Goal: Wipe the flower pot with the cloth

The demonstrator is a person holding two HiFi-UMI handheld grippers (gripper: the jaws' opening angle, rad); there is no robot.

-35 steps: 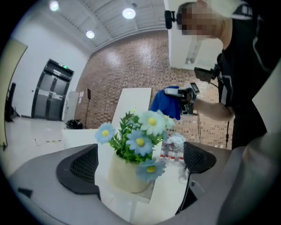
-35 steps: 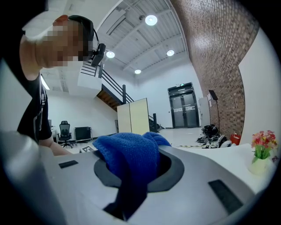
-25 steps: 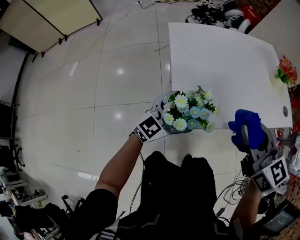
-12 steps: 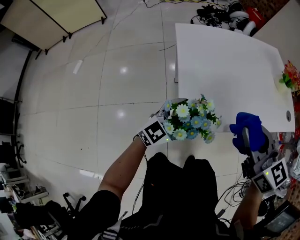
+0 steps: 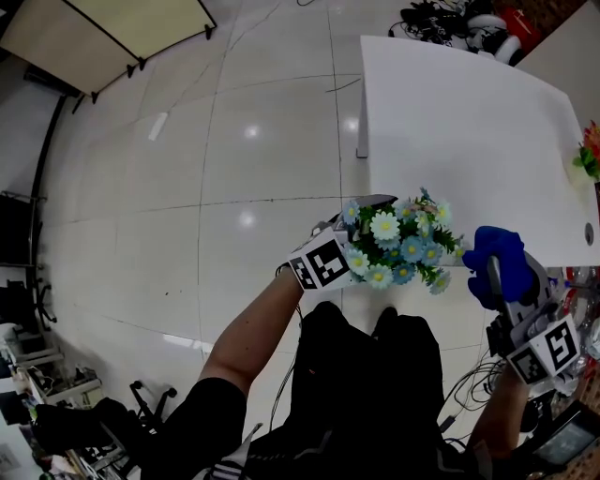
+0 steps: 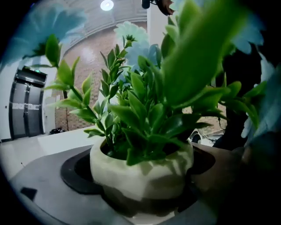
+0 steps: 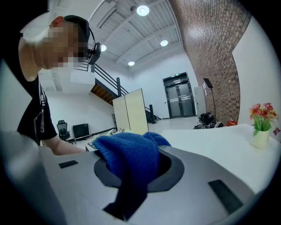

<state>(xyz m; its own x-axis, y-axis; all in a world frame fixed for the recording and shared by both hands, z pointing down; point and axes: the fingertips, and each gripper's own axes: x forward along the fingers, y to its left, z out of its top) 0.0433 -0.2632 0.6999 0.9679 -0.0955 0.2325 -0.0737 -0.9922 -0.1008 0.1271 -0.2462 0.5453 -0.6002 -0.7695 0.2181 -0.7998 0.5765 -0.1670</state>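
The flower pot (image 6: pixel 142 173) is pale and round, with green leaves and blue and white flowers (image 5: pixel 398 246). It is held up in the air between the jaws of my left gripper (image 5: pixel 367 225), off the table's near edge. The jaws are opening slightly, with the pot still carried between them. In the head view the blooms hide the pot. My right gripper (image 5: pixel 502 281) is shut on a bunched blue knitted cloth (image 7: pixel 129 154). The cloth (image 5: pixel 497 258) sits just right of the flowers, almost touching them.
A white table (image 5: pixel 469 122) lies ahead, with a small vase of red flowers (image 7: pixel 261 125) near its right edge. Cables and gear (image 5: pixel 459 19) are piled on the floor beyond it. A folding panel (image 5: pixel 103 37) stands at the far left on the glossy tiled floor.
The blue cloth in my right gripper has drawn closer to the flowers. The left gripper has kept the pot in about the same place while the view shifted.
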